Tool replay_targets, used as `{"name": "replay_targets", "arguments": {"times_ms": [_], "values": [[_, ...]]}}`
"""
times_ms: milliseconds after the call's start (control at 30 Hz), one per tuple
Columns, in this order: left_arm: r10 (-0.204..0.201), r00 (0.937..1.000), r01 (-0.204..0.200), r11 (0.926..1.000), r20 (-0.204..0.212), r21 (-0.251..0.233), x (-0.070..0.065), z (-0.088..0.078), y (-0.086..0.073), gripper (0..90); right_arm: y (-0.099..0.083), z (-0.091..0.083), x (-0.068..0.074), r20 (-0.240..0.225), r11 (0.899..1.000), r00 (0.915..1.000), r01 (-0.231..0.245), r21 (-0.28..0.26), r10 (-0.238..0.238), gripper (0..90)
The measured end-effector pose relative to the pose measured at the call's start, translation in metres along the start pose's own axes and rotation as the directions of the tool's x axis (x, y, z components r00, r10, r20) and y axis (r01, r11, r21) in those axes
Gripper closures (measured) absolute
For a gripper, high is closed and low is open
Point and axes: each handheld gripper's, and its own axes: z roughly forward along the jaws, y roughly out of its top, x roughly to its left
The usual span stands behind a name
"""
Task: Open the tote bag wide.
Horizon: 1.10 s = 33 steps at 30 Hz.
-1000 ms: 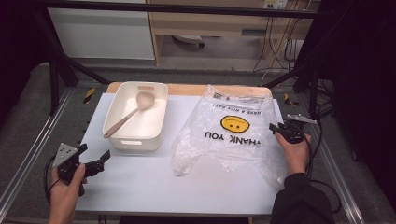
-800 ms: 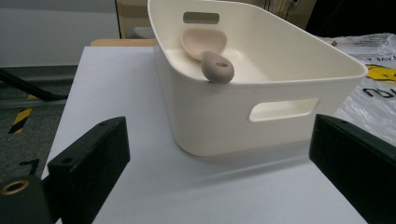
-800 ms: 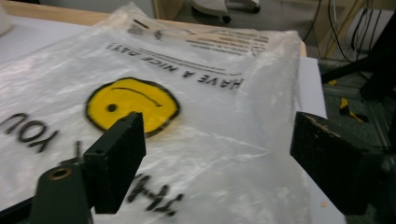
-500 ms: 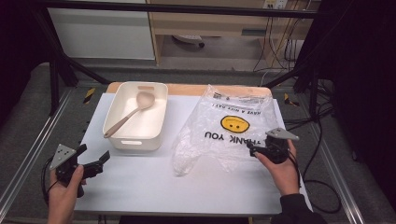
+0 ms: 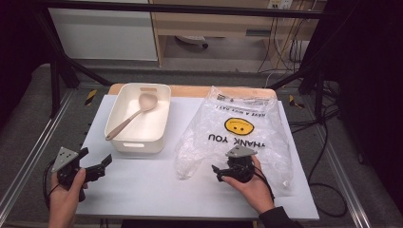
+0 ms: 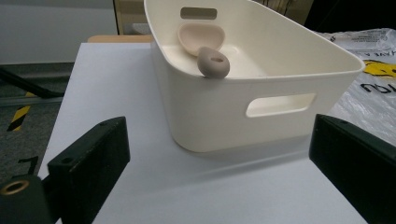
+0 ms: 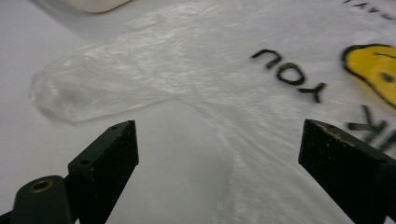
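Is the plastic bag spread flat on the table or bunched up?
Mostly spread flat: the plastic bag lies open across the table, print readable, with one handle trailing loose.

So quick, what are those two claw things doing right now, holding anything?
Left gripper: open, holding nothing, facing the white tub.
Right gripper: jaws just opened, nothing between them, over the plastic bag.

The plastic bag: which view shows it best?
The high view: the whole plastic bag lies flat on the table, smiley and THANK YOU print readable. The right gripper view shows a close stretch of it with one handle loop. The left gripper view catches its edge behind the tub.
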Motion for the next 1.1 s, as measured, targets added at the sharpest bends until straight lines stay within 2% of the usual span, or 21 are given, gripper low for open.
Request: {"name": "replay_targets", "arguments": {"times_ms": [33, 100, 133, 233, 267, 333, 367, 433, 567, 600, 767, 933, 1033, 1100], "values": [[-0.001, 1.0000, 0.001, 1.0000, 0.000, 0.000, 0.000, 0.000, 0.000, 4.5, 0.000, 0.000, 0.000, 0.000, 1.000, 1.0000, 0.000, 0.000, 0.000, 13.3], [-0.002, 1.0000, 0.002, 1.0000, -0.001, -0.001, 0.000, 0.000, 0.000, 4.5, 0.003, 0.006, 0.013, -0.032, 0.999, 0.9990, 0.032, 0.010, -0.032, 13.9], [-0.002, 1.0000, 0.002, 1.0000, -0.001, -0.001, 0.000, 0.000, 0.000, 4.5, 0.003, 0.006, 0.013, -0.032, 0.999, 0.9990, 0.032, 0.010, -0.032, 13.9], [0.001, 1.0000, -0.001, 1.0000, 0.002, 0.003, 0.000, 0.001, 0.000, 4.5, 0.008, 0.012, 0.026, -0.086, 0.999, 0.9956, 0.036, -0.011, -0.037, 13.7], [0.005, 1.0000, -0.005, 1.0000, 0.001, 0.008, 0.000, 0.001, 0.000, 4.5, 0.008, 0.012, 0.026, -0.086, 0.999, 0.9956, 0.036, -0.011, -0.037, 13.7], [0.006, 1.0000, -0.006, 0.9999, 0.001, 0.012, -0.001, 0.002, 0.000, 4.6, 0.012, 0.015, 0.034, -0.128, 0.999, 0.9912, 0.029, -0.017, -0.031, 12.7], [0.007, 1.0000, -0.007, 0.9999, 0.003, 0.012, -0.001, 0.001, 0.000, 4.5, 0.016, 0.021, 0.044, -0.150, 0.998, 0.9869, 0.056, -0.019, -0.058, 12.4], [0.007, 1.0000, -0.007, 0.9999, 0.000, 0.010, 0.000, 0.001, 0.000, 4.6, 0.018, 0.023, 0.049, -0.161, 0.998, 0.9848, 0.063, -0.023, -0.066, 12.6], [0.003, 1.0000, -0.003, 0.9999, -0.002, 0.011, 0.000, 0.001, -0.001, 4.6, 0.030, 0.033, 0.071, -0.206, 0.994, 0.9727, 0.101, -0.040, -0.107, 13.5], [0.004, 1.0000, -0.004, 0.9999, 0.001, 0.013, -0.001, 0.001, -0.001, 4.6, 0.035, 0.040, 0.081, -0.222, 0.993, 0.9676, 0.113, -0.047, -0.120, 14.8], [0.004, 1.0000, -0.004, 0.9999, 0.006, 0.009, -0.001, 0.001, 0.000, 4.5, 0.042, 0.056, 0.095, -0.235, 0.991, 0.9625, 0.132, -0.034, -0.136, 18.5], [0.005, 0.9999, -0.005, 0.9999, 0.011, 0.013, -0.001, 0.001, -0.001, 4.6, 0.043, 0.065, 0.096, -0.232, 0.992, 0.9645, 0.128, -0.012, -0.127, 18.3], [0.007, 0.9999, -0.007, 0.9999, 0.010, 0.011, -0.001, 0.001, 0.000, 4.6, 0.040, 0.070, 0.093, -0.214, 0.989, 0.9670, 0.148, 0.027, -0.139, 17.8], [0.008, 0.9999, -0.008, 0.9999, 0.010, 0.013, -0.001, 0.001, 0.000, 4.6, 0.039, 0.069, 0.093, -0.210, 0.988, 0.9675, 0.151, 0.032, -0.141, 18.2]]}}
